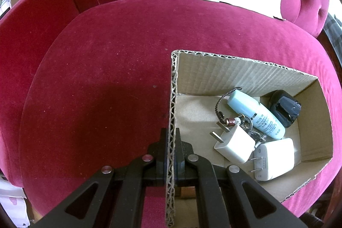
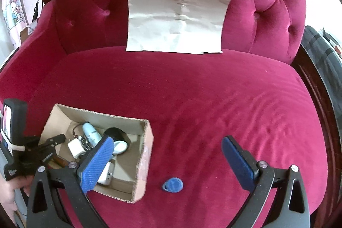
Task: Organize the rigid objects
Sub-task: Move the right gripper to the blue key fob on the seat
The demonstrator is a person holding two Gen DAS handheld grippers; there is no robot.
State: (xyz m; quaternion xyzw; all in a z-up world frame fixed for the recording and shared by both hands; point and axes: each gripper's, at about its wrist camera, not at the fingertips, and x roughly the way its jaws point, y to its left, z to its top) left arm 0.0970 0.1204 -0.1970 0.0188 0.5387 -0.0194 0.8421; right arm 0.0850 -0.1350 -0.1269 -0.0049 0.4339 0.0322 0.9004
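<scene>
Sitting on the red sofa seat [image 2: 192,82] is one cardboard box [image 1: 239,72]. The left gripper [image 1: 171,136] pinches the box's side wall tight. Inside I count two white chargers [image 1: 233,145], one light blue bottle [image 1: 256,116], one black round thing [image 1: 285,107] and one braided cord with keys [image 1: 222,104] (the keys are hard to count). The right gripper [image 2: 168,150] is wide open and holds nothing. One blue tag [image 2: 173,184] lies on the seat just beside the box, below the open fingers. One sheet of paper [image 2: 177,18] leans on the sofa back
</scene>
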